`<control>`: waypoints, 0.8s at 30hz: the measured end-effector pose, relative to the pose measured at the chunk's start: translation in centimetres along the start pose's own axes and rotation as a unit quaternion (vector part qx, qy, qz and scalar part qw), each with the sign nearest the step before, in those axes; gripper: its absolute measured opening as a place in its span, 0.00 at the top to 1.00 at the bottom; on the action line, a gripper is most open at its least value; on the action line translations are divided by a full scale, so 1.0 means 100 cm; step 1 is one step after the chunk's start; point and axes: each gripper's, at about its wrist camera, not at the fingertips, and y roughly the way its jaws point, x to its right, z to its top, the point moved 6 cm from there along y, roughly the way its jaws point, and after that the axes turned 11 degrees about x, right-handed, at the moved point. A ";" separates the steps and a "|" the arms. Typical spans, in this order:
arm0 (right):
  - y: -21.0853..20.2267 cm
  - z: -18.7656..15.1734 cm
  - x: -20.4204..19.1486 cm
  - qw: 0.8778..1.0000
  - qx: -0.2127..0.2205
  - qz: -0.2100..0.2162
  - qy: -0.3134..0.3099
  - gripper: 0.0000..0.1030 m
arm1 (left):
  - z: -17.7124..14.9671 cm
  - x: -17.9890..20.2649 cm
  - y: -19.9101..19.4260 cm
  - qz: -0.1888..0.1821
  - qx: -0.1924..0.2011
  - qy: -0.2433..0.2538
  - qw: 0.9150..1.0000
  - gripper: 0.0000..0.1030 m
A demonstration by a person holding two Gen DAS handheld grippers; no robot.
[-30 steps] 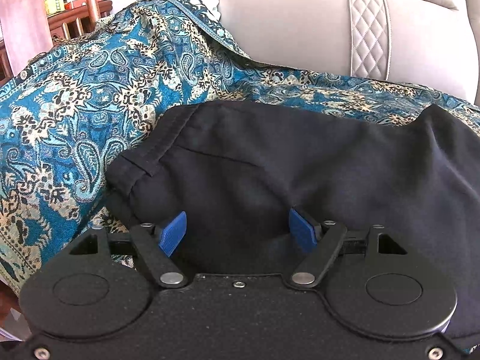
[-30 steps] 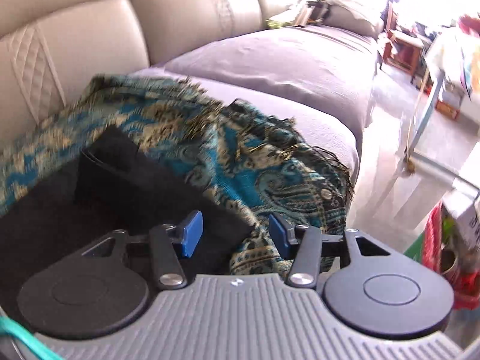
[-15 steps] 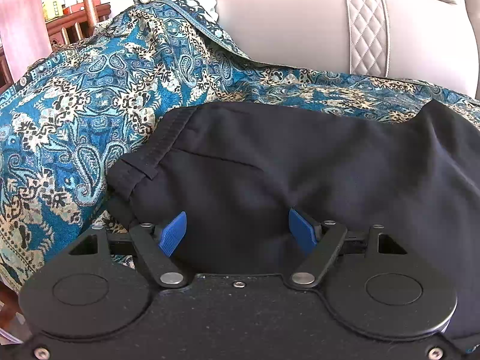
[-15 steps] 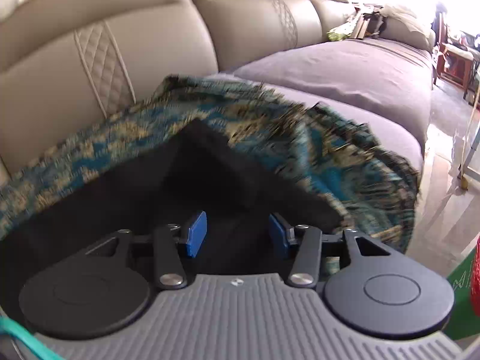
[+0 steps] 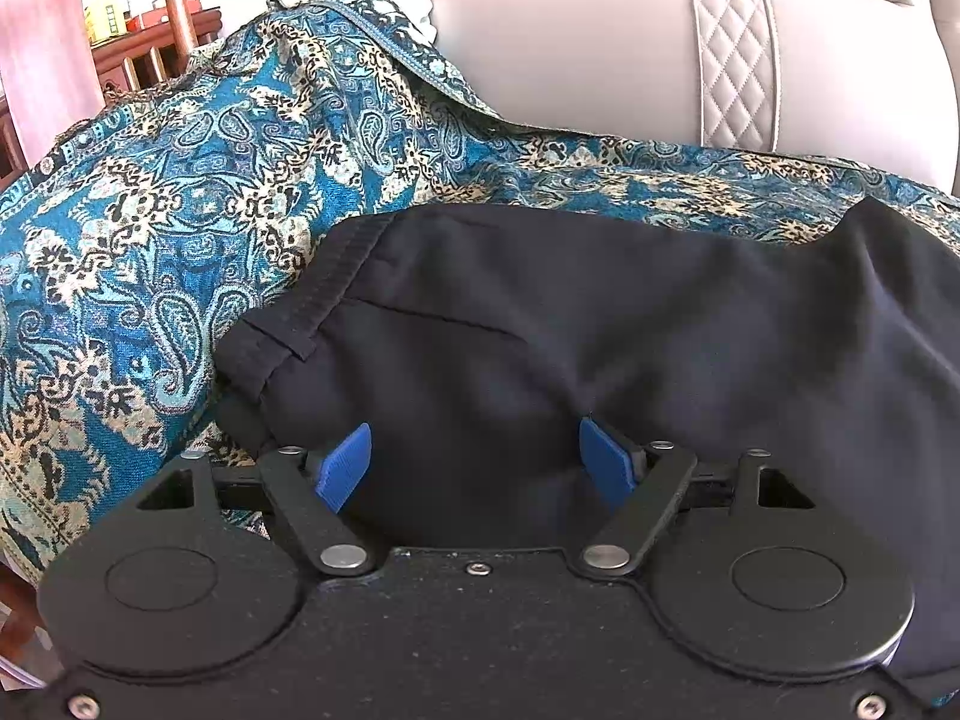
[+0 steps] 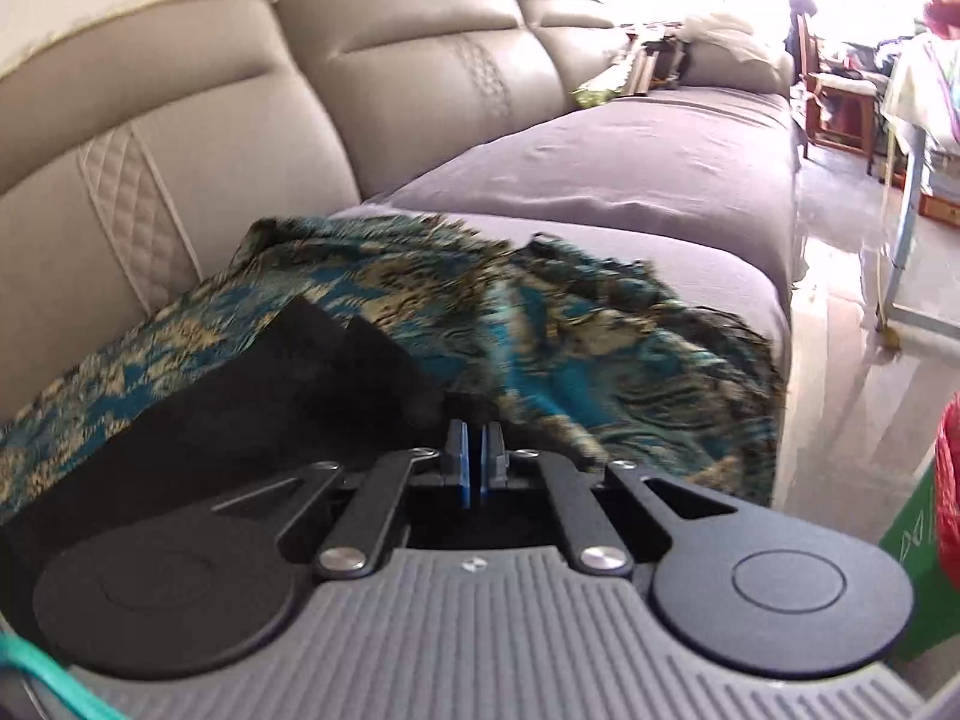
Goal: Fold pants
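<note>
Black pants (image 5: 570, 324) lie on a blue paisley throw (image 5: 198, 222) spread over the sofa seat, with the waistband (image 5: 336, 282) to the left. My left gripper (image 5: 474, 462) is open low over the pants, and a bulge of black cloth sits between its blue pads (image 5: 345, 468). In the right wrist view the pants (image 6: 288, 396) end in a corner right at my right gripper (image 6: 477, 456). Its blue pads (image 6: 459, 462) are shut together on that black edge. The throw (image 6: 570, 336) lies just beyond.
The beige sofa back (image 5: 600, 54) with quilted panels rises behind the throw. A purple-grey seat cushion (image 6: 648, 162) stretches to the right. The sofa's front edge drops to a shiny floor (image 6: 852, 360). Wooden furniture (image 5: 150, 48) stands at far left.
The right gripper's jaws have closed from wide apart onto the pants' edge, and it dipped slightly. The left gripper has stayed as it was.
</note>
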 end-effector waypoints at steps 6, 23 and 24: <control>-0.004 -0.001 0.020 0.999 -0.005 -0.006 0.033 0.66 | 0.000 0.000 0.000 0.002 -0.001 -0.001 1.000 0.26; -0.026 -0.005 0.063 0.979 -0.030 0.069 0.189 0.50 | 0.000 0.002 0.000 0.006 -0.002 0.000 1.000 0.26; -0.028 -0.005 0.060 0.979 -0.028 0.077 0.185 0.47 | 0.000 0.002 0.000 0.006 -0.002 -0.001 1.000 0.26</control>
